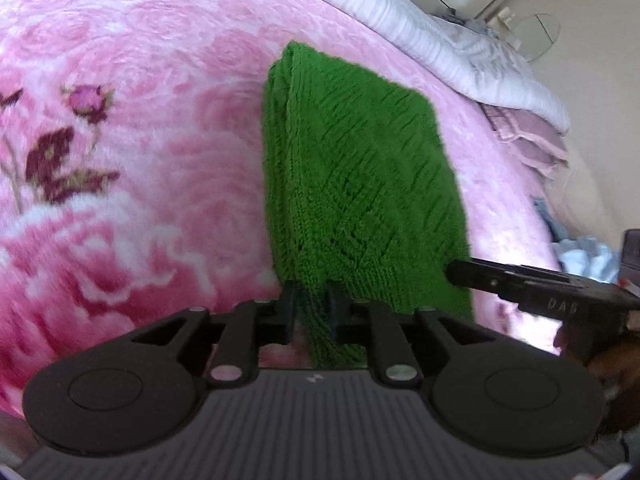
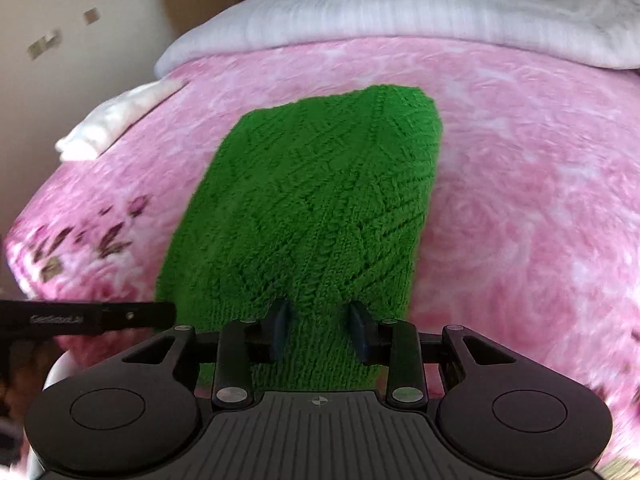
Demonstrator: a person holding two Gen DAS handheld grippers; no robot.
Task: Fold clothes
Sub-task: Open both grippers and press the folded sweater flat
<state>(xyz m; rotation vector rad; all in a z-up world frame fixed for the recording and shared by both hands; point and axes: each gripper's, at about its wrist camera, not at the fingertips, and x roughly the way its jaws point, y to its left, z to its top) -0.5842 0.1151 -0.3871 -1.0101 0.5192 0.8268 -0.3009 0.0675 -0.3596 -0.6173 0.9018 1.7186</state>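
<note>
Now, line by line:

Green knit garment (image 1: 352, 184): folded into a long, layered strip on the pink bed cover; in the left wrist view it runs from the upper centre of the frame down to the bottom centre, and in the right wrist view (image 2: 316, 200) it fills the middle of the frame.

Left gripper (image 1: 312, 312): narrow, its two dark fingers pinched on the near left edge of the green knit garment, with stacked layers of knit between them; in the right wrist view its black finger (image 2: 120, 314) enters from the lower left and meets the garment's near left corner.

Right gripper (image 2: 320, 328): its blue pads (image 2: 280, 326) stand partly apart with a thick bunch of the garment's near end pressed between them; in the left wrist view it (image 1: 520, 284) comes in from the lower right and touches the garment's near right edge.

Pink floral blanket (image 1: 140, 140): covers the bed beneath the garment, with a dark red rose print at the left of the left wrist view.

White quilt (image 2: 400, 16): bunched along the far edge of the bed, across the top of the right wrist view.

Sharpness: both views are slightly blurred, most of all towards the edges.
</note>
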